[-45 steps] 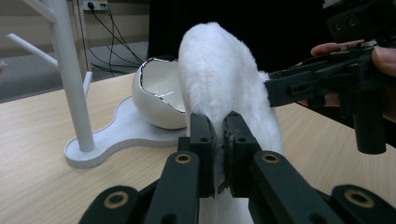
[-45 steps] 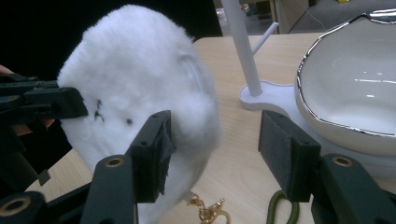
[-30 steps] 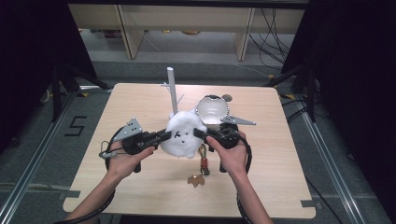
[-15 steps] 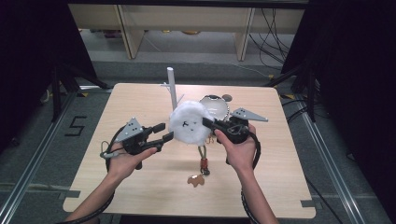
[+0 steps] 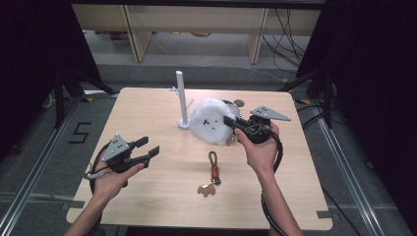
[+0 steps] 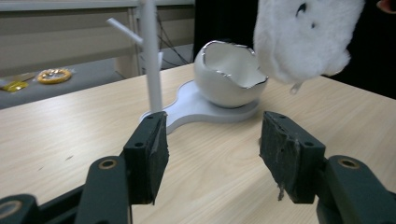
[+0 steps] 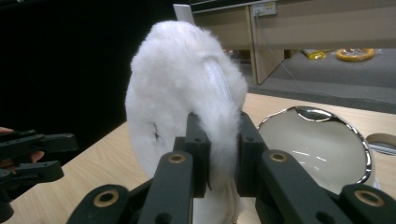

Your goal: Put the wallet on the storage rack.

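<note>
Two grippers: right gripper (image 5: 230, 121) clenched on white fluffy pouch (image 5: 210, 120), held above egg-shaped bowl (image 7: 317, 147) beside white stand (image 5: 181, 98). Left gripper (image 5: 148, 148) released, empty, over table (image 5: 147, 196). Floor marking "5" (image 5: 79, 132).

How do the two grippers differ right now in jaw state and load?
The left gripper has its jaws spread wide and holds nothing; the right gripper is shut on the white fluffy pouch. The left gripper sits near the table's left front, away from the items; the right gripper holds the pouch up beside the white stand. Both are black, two-jawed and hand-held.
</note>
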The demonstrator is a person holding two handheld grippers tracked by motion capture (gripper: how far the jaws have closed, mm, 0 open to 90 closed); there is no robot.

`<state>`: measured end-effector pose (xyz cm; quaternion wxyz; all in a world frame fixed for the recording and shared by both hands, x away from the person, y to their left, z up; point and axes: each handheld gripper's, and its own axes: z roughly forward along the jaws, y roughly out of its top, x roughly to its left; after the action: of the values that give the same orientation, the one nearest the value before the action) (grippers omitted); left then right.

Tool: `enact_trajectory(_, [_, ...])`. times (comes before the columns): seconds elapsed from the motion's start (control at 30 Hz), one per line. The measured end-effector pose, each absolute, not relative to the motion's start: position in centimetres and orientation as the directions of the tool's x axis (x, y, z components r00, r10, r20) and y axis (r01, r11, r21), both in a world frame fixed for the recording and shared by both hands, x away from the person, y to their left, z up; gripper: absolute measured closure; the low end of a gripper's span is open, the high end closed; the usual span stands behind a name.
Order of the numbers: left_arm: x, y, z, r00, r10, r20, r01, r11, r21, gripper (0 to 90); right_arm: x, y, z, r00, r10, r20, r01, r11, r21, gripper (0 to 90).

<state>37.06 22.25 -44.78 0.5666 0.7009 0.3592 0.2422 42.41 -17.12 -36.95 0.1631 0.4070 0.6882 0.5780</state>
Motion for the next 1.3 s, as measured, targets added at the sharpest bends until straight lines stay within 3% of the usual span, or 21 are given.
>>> enact_trajectory(0.4, [36.5,23.8,-47.8,0.558,0.826,-0.085,0.289,-0.097,0.952,40.1,43.5,-17.7,-36.6,-0.593,0.767,0.245,0.372,-0.009,0.928,80.2])
enact_trajectory(1.3, [36.1,24.7,-49.1,0.515,0.850,-0.109,0.310,-0.067,0.948,40.1,45.6,-18.3,-35.5,-0.562,0.802,0.203,0.337,-0.003,0.942,80.2])
